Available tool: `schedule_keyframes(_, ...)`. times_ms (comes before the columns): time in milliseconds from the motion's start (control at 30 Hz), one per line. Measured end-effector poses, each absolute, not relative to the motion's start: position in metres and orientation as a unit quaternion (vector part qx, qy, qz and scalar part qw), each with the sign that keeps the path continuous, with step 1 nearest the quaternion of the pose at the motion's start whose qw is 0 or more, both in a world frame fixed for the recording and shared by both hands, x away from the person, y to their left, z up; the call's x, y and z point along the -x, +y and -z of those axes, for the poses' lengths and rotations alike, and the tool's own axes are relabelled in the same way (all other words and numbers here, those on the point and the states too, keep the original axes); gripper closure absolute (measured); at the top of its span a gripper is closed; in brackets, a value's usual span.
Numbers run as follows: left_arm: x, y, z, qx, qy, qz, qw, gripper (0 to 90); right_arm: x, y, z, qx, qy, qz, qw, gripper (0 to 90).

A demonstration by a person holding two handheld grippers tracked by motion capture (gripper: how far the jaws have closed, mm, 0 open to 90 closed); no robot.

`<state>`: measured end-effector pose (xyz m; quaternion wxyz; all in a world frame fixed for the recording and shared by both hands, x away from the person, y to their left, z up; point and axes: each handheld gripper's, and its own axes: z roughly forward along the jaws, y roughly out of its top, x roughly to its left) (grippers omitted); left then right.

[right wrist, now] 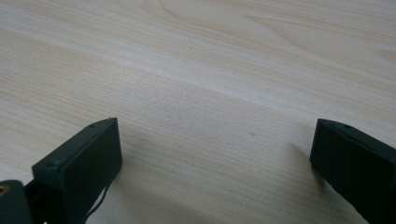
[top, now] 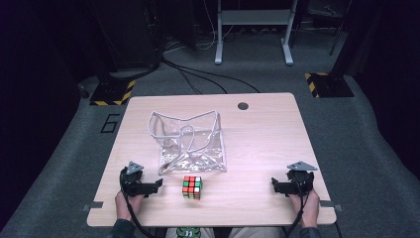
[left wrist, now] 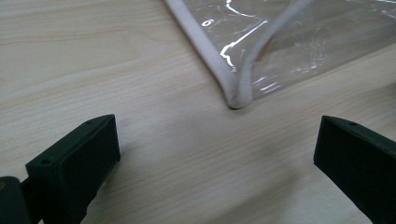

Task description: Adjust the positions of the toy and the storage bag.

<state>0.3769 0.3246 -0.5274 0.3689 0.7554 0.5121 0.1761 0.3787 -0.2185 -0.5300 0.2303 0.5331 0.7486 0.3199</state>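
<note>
A clear plastic bag (top: 190, 144) with white piping lies open-mouthed on the middle of the wooden table (top: 262, 139). A colourful puzzle cube (top: 192, 187) sits just in front of it, near the table's front edge. My left gripper (top: 157, 184) rests at the front left, open, its jaws pointing right toward the cube. In the left gripper view the bag's near corner (left wrist: 236, 95) lies just ahead of the open left gripper (left wrist: 217, 156). My right gripper (top: 273, 184) rests at the front right, open, over bare wood; its jaws in the right gripper view (right wrist: 215, 158) hold nothing.
A round cable hole (top: 242, 105) sits near the table's far edge. Beyond the table are grey carpet, black cables, a white desk frame (top: 252, 29) and two yellow-black striped bases (top: 113, 91). Bare wood spreads right of the bag.
</note>
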Motion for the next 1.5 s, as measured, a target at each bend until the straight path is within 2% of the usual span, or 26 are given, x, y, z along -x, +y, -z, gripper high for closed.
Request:
schedule_keyframes(700,-0.357,0.285,0.507,-0.773,0.457,-0.158,0.412,3.2,-0.379,-0.219,0.53,-0.534,0.748,-0.319,0.232,2.0)
schedule_keyframes(800,-0.355,0.282,0.503,-0.764,0.455,-0.131,0.438,3.3,-0.379,-0.219,0.53,-0.532,0.749,-0.32,0.232,2.3)
schedule_keyframes(1167,-0.352,0.257,0.489,-0.77,0.425,-0.115,0.461,3.3,-0.378,-0.219,0.53,-0.532,0.748,-0.321,0.232,2.5)
schedule_keyframes(1500,-0.353,0.237,0.484,-0.785,0.403,-0.116,0.455,2.5,-0.378,-0.219,0.53,-0.533,0.747,-0.32,0.234,2.5)
